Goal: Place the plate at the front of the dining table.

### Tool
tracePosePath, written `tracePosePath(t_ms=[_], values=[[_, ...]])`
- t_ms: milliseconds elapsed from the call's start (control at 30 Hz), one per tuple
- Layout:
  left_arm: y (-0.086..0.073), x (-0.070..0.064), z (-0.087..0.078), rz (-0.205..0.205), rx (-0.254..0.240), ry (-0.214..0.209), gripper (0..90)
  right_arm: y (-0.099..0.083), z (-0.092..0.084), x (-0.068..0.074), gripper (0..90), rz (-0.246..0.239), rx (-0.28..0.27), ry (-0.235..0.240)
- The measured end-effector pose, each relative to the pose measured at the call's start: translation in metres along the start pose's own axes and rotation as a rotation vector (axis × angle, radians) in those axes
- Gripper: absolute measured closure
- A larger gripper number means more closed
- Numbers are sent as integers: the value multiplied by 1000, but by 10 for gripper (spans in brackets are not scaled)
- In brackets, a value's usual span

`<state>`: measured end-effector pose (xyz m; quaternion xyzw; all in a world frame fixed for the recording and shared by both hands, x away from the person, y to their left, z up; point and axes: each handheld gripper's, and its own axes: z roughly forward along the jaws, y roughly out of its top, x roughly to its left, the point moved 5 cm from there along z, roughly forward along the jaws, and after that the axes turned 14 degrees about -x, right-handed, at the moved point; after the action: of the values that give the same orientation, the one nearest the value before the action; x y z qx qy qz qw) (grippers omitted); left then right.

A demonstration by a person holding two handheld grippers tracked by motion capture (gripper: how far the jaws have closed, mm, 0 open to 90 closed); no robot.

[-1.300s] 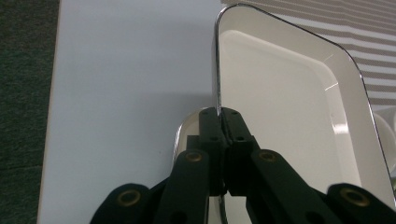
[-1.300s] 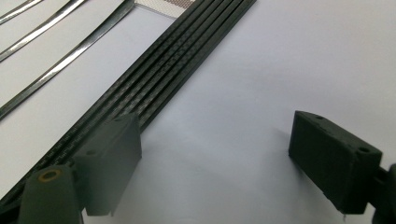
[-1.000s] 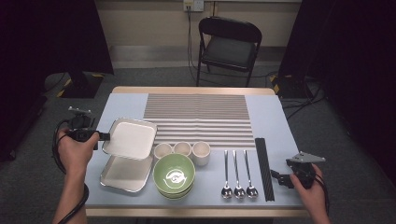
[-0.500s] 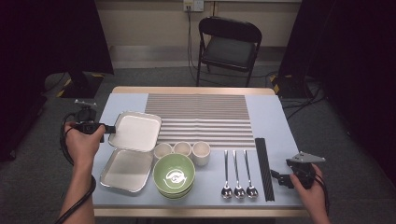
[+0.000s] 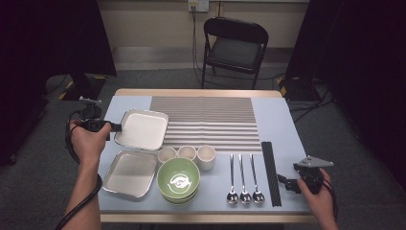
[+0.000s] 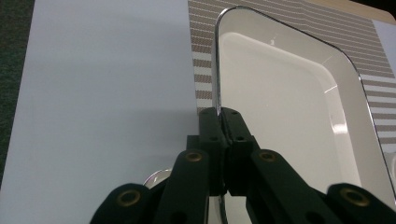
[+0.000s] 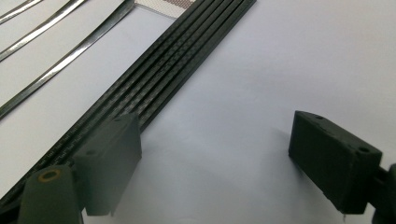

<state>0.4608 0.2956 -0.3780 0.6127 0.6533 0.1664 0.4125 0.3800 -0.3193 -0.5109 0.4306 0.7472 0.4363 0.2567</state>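
A shiny square metal tray [image 5: 142,130] is held at a tilt over the table's left side, its far corner above the striped mat [image 5: 206,120]. My left gripper [image 5: 115,128] is shut on its near-left rim. In the left gripper view the jaws [image 6: 224,116] pinch the thin edge of the tray [image 6: 289,102]. A second metal tray [image 5: 130,172] lies flat below it near the front left. My right gripper [image 5: 282,182] rests open at the front right beside the black chopsticks [image 5: 270,172]. Nothing lies between its pads [image 7: 112,163], and the chopsticks [image 7: 154,88] are just to their left.
A green bowl [image 5: 178,179] sits at front centre with three small cups [image 5: 186,153] behind it. Three spoons [image 5: 244,179] lie side by side to their right. A folding chair [image 5: 234,48] stands beyond the table's far edge.
My left hand has carried the gripped tray away from me and slightly right, off the lower tray and partly over the striped mat. The right gripper has stayed where it was.
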Motion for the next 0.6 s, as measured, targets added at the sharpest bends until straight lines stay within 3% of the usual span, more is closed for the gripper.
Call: tracePosePath(t_ms=[233,600], values=[[3,-3,5,-25,-20,-3,887,0,0,0,163,-2,1,-2],[5,-7,18,-27,-24,-5,886,0,0,0,163,1,0,0]])
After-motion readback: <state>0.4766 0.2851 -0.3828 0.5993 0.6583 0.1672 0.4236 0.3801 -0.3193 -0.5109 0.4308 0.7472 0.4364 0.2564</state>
